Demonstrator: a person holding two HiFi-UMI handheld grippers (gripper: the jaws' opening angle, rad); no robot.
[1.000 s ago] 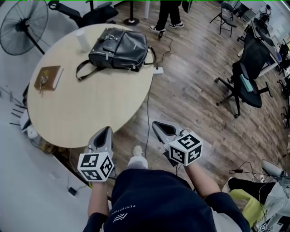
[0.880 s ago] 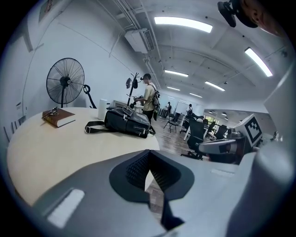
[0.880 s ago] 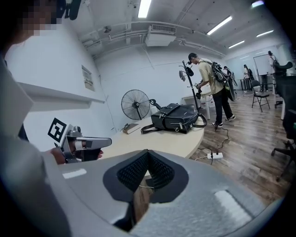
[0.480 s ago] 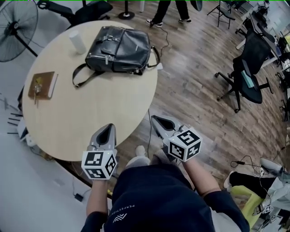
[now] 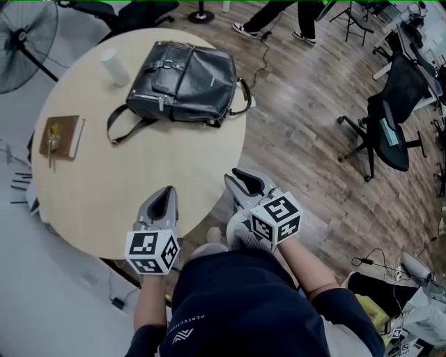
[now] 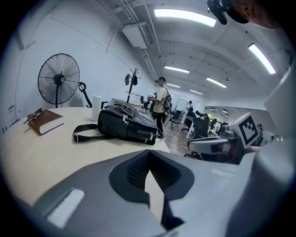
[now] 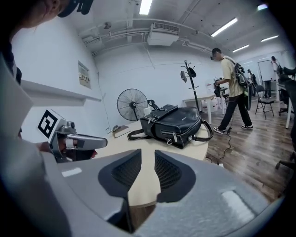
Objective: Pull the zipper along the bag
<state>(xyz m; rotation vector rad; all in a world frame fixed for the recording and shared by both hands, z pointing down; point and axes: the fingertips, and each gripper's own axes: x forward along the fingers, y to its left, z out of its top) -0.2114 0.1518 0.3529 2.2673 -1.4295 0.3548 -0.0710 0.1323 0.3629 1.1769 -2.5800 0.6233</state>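
Starting with the bag [image 5: 182, 82], where is it found?

It is laid flat on the far part of the round worktop [image 5: 139, 174]. It is black, its strap [image 5: 122, 124] is trailed across the top toward the left, and one handle [image 5: 244, 94] is hung past the right rim. A zip pull [image 7: 175, 137] is seen on the side turned toward the grippers. Whether the zip is run open or closed cannot be told.

How is the left hand-held gripper [image 5: 166, 192] held?

Its jaws are pressed together with nothing between them. It is held over the near edge of the worktop, well apart from the bag.

And the right hand-held gripper [image 5: 238, 176]?

Its jaws have just been opening and are now set apart. Nothing is gripped: only the worktop's surface and rim are seen through the gap. It is held at the near right rim, beside the left one, and is also well apart from the bag.

What else is placed on the worktop?

A brown book [image 5: 61, 137] with a small metal thing on it is laid near the left edge. A white cylinder [image 5: 115, 66] is stood upright near the bag's far left corner.

And around it?

A standing fan [image 5: 24, 38] is set beyond the far left. An office chair [image 5: 390, 125] is placed on the wooden floor [image 5: 306, 160] to the right, and a person's legs [image 5: 279, 17] are seen beyond the worktop.
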